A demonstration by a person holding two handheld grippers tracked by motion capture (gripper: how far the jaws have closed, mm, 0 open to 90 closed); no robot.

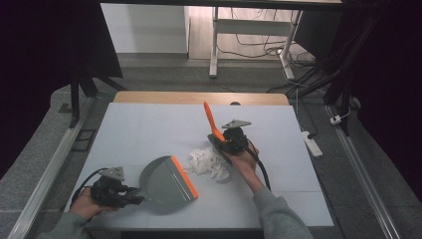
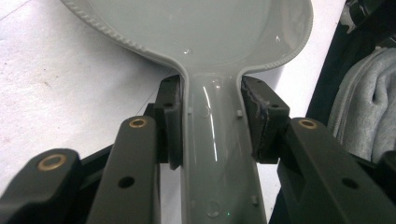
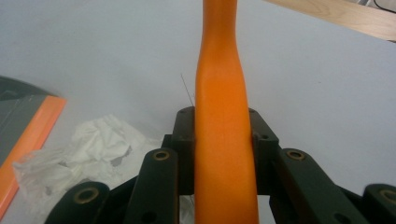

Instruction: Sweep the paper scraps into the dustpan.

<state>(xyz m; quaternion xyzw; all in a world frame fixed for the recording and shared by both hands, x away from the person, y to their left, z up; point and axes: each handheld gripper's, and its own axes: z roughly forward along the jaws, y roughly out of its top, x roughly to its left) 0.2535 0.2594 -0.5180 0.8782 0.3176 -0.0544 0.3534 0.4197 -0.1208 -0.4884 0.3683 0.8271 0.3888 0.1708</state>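
A grey dustpan (image 1: 161, 180) with an orange lip lies on the white table (image 1: 149, 129), lip toward the right. My left gripper (image 1: 130, 195) is shut on the dustpan's handle (image 2: 215, 154), both jaws pressing its sides. Crumpled white paper (image 1: 209, 162) lies just right of the orange lip, also seen as the paper (image 3: 93, 149) in the right gripper view. My right gripper (image 1: 225, 143) is shut on an orange brush handle (image 3: 224, 140), which sticks up and away toward the far side (image 1: 211, 119). The brush head is hidden behind the gripper, right beside the paper.
The table's wooden far edge (image 1: 199, 97) lies beyond the white cover. A desk frame (image 1: 215, 45) and cables stand on the floor behind. A white power strip (image 1: 312, 143) lies on the floor to the right. A grey sleeve (image 2: 364, 112) hangs beside the table edge.
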